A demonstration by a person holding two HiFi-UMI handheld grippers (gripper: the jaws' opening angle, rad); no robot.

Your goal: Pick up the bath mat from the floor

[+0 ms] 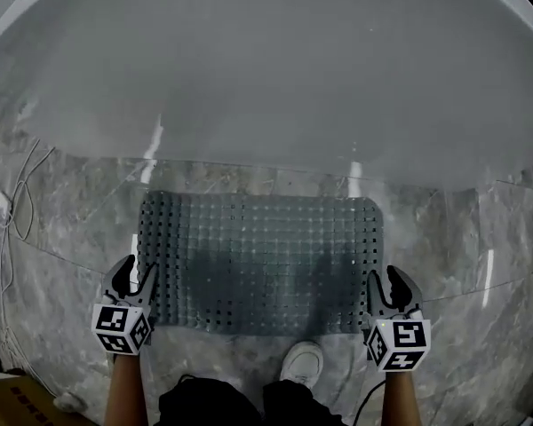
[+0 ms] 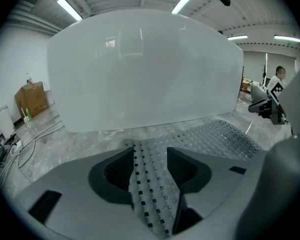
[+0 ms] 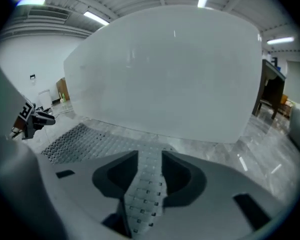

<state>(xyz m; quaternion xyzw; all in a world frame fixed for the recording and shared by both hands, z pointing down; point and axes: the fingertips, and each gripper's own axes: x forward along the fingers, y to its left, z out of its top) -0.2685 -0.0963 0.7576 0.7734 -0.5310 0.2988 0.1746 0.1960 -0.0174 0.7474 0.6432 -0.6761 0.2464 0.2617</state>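
Mat [image 1: 258, 260] flat on floor [image 1: 71, 238], just in front of tub [image 1: 266, 78]. Left gripper [image 1: 133, 278] at near-left corner, right gripper [image 1: 388, 284] at near-right corner. One per corner, probably so mat lifts level. Both part-way released, jaws straddling mat edge, not yet pinching. Count: 1 mat, 2 grippers, 1 tub.
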